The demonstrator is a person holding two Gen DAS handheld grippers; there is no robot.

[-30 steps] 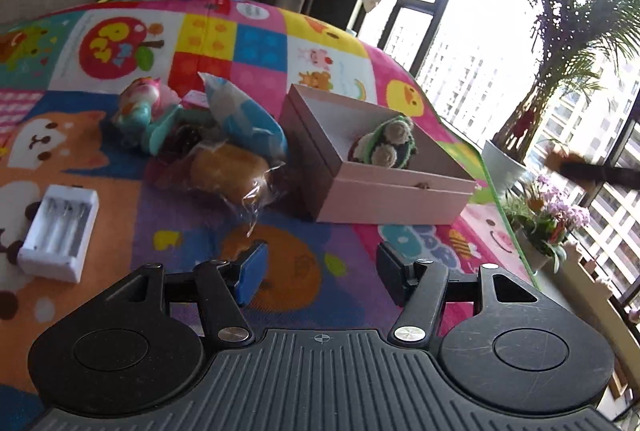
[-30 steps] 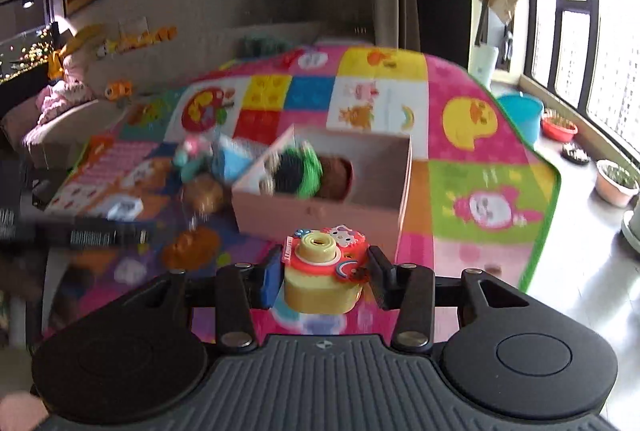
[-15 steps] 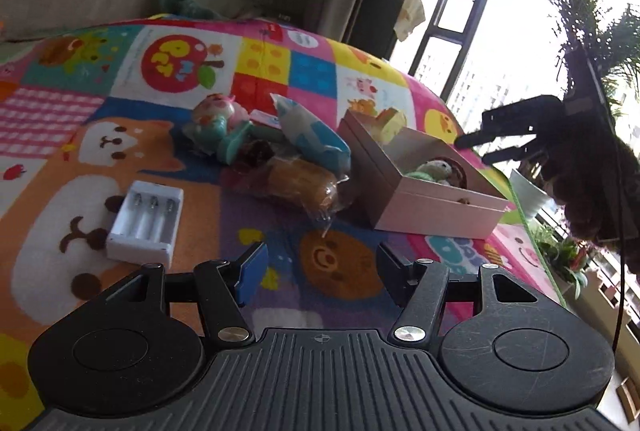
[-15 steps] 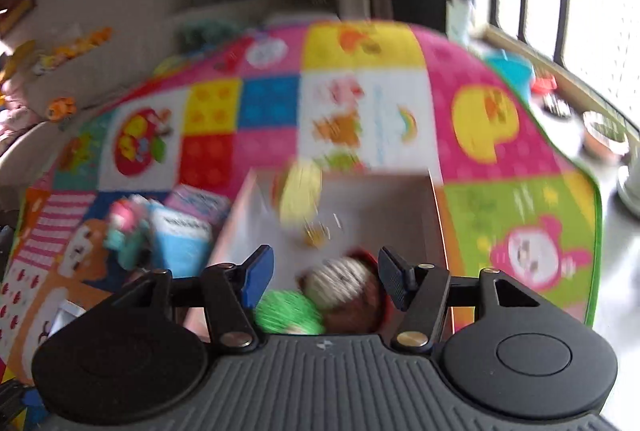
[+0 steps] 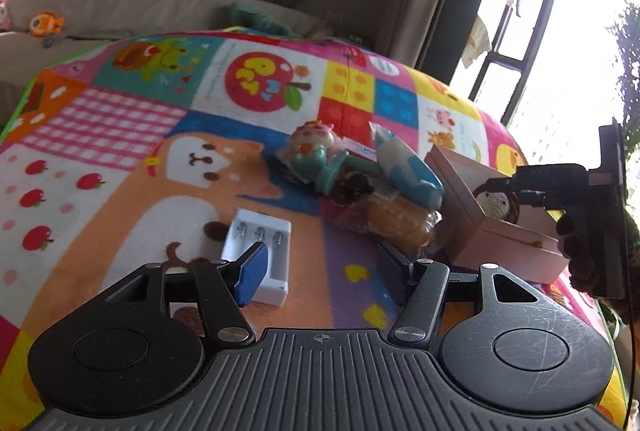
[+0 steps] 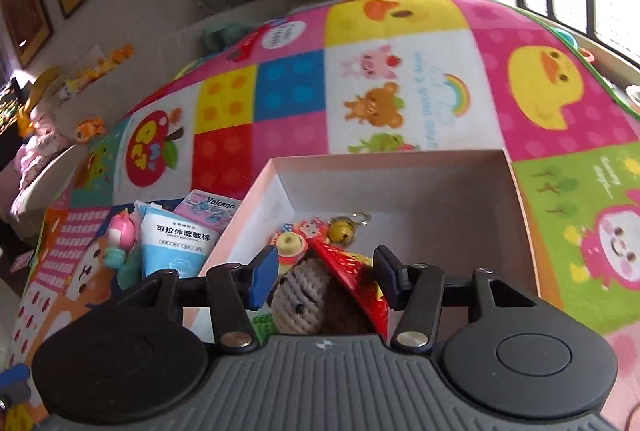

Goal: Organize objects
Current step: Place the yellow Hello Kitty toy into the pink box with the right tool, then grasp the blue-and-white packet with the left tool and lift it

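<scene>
My right gripper (image 6: pixel 325 279) hangs over the open pink box (image 6: pixel 400 183), and its jaws are closing with nothing pressed between the pads. In the box below lie a yellow toy camera (image 6: pixel 290 243), a small bell (image 6: pixel 340 227), a crocheted doll (image 6: pixel 296 303) and a red piece (image 6: pixel 348 271). My left gripper (image 5: pixel 322 271) stands open low over the play mat (image 5: pixel 120 191), its blue pad by a white battery charger (image 5: pixel 260 243). The left wrist view shows the box (image 5: pixel 508 235) at the right, with the right gripper (image 5: pixel 504 189) above it.
Left of the box lies a pile: a pink-and-teal toy figure (image 5: pixel 316 151), a blue-white packet (image 5: pixel 404 167) and a wrapped orange bun (image 5: pixel 400 225). A sofa with soft toys (image 5: pixel 44 25) stands behind the mat. Windows are on the right.
The right gripper let go of the yellow toy camera, which dropped into the box, and sank closer over it. The left gripper swung left, towards the battery charger.
</scene>
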